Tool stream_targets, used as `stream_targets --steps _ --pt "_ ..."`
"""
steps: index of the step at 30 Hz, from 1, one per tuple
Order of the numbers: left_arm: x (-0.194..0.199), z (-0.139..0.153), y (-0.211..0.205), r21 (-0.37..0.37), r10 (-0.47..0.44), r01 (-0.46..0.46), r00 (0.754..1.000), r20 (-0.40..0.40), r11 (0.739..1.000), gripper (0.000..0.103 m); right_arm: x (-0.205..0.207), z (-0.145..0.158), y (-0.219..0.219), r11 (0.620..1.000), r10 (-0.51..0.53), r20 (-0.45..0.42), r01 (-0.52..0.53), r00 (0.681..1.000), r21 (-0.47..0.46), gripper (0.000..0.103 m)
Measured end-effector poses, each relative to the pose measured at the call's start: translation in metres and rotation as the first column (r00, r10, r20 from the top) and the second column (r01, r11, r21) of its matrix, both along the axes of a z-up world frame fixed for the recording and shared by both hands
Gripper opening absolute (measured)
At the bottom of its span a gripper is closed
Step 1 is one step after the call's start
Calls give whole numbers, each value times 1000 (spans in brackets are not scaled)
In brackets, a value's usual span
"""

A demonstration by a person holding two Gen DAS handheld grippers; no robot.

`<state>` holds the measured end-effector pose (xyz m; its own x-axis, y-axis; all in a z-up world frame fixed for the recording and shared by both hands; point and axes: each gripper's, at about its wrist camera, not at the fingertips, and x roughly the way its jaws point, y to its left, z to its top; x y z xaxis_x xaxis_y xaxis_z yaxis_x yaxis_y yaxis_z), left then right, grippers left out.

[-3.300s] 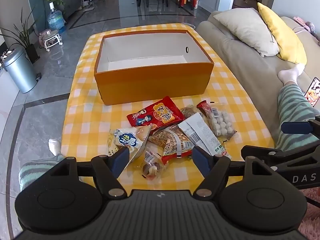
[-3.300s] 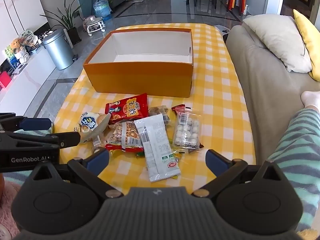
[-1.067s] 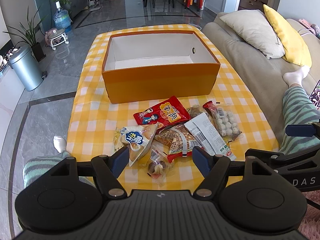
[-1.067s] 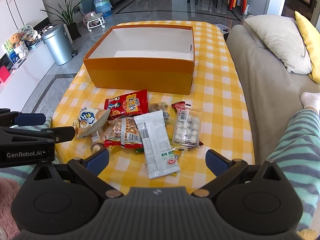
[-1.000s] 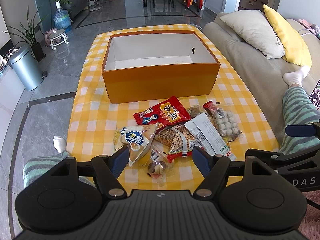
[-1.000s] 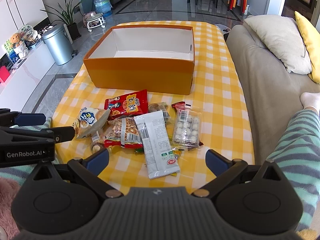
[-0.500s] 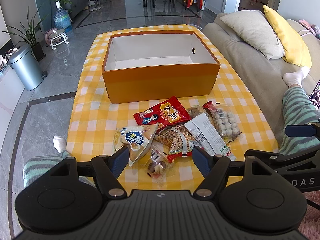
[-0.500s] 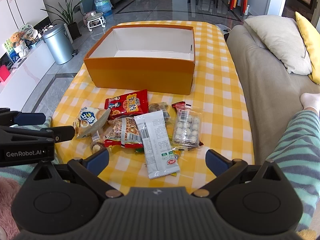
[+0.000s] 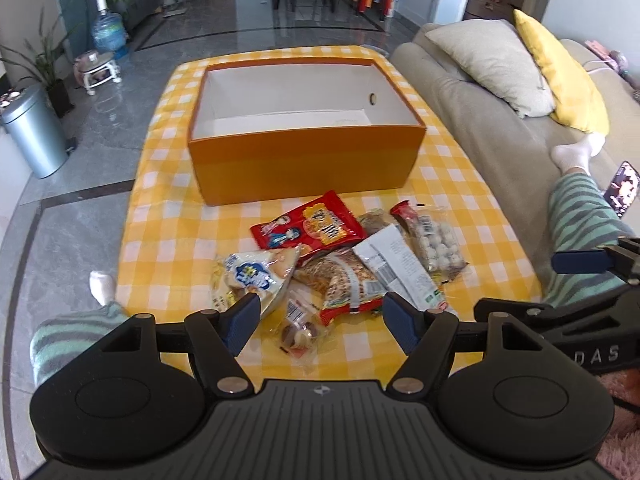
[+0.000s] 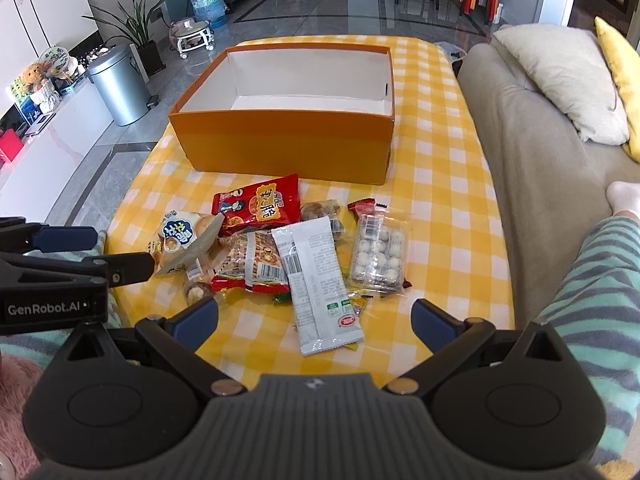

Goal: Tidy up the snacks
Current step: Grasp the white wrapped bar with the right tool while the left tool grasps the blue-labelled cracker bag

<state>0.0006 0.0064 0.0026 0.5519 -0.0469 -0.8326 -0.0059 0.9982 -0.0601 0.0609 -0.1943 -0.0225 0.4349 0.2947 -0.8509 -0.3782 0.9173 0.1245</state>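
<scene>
Right wrist view, centre frame: orange box point(image 10: 286, 148), empty, rigid card, on the checked cloth point(image 10: 440, 184); I leave it be. Below it, the snack heap. White sachet point(image 10: 316, 280): light, slick film; I'd nip an end seam. Red packet point(image 10: 258, 206): puffy, crushable; take by a corner. Clear tray of white balls point(image 10: 378, 252): stiff, probably brittle; hold by the rim. Right gripper point(image 10: 314, 318) and left gripper point(image 9: 318, 316) both spread wide, holding nothing.

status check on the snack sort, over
Left gripper and right gripper open, empty. Snack pile on cloth, orange box holds nothing. Path clear.
</scene>
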Motion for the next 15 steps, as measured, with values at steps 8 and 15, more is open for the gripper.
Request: stream_targets --steps 8,15 --pt "31 -8 19 -47 -13 11 999 -49 999 76 30 -6 5 998 60 -12 -60 998 32 90" --pt "61 -43 38 -18 53 -56 987 -154 998 83 63 -31 25 994 107 -58 -105 993 42 80"
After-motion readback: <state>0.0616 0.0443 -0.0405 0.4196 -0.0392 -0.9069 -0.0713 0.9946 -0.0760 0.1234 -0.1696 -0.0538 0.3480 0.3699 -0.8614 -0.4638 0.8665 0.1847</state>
